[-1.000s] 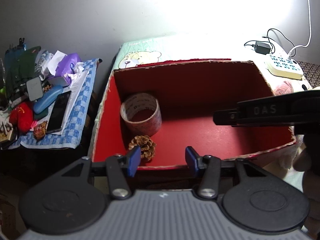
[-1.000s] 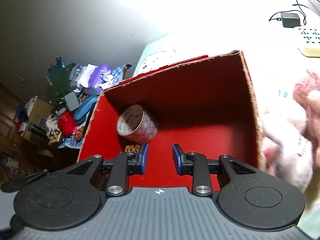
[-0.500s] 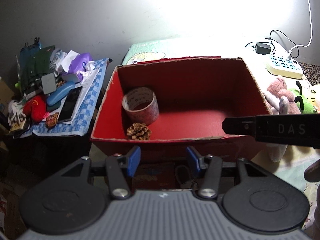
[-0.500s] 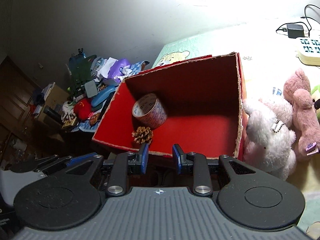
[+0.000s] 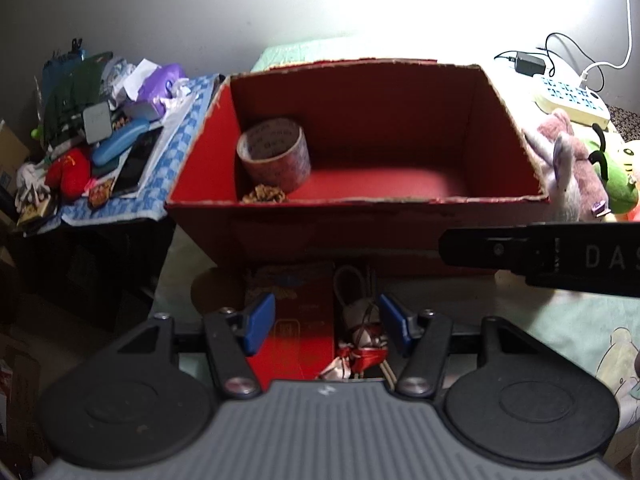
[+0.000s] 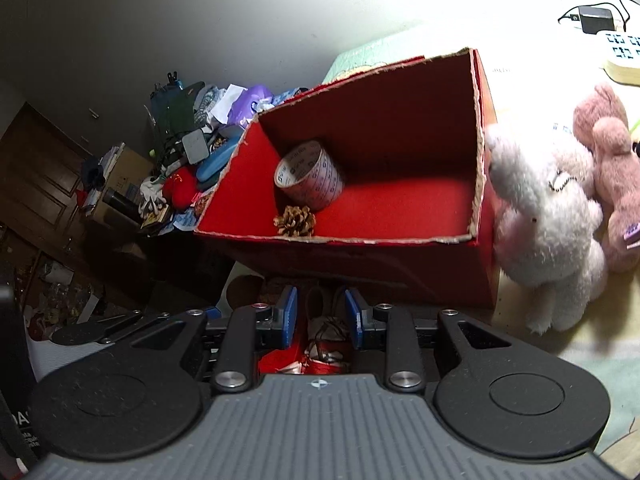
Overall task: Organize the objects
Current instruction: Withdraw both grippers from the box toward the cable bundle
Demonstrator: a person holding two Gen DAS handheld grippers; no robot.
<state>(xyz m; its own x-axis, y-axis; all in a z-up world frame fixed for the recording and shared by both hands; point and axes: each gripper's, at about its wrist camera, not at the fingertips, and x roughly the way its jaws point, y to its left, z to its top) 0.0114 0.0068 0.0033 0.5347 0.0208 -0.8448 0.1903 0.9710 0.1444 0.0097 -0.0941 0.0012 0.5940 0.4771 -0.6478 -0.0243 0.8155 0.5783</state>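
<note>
Bedsheet lay under red box (image 5: 360, 236); its front wall half-hid pinecone (image 5: 264, 193). Left hand-held gripper (image 5: 327, 322) opening, empty; right hand-held gripper (image 6: 320, 316) w/ narrow gap, empty.

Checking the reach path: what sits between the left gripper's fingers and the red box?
Left wrist view: between the left gripper, jaws opening, and the red box lie a red packet and a small ribboned bundle, nothing gripped.

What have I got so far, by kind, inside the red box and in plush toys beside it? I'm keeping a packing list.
Inside the red box:
Tape rolls: 1, the tape roll
Pine cones: 1, the pine cone
Beside it:
Plush toys: 3, the white plush, the pink plush, the green plush
Total: 5
</note>
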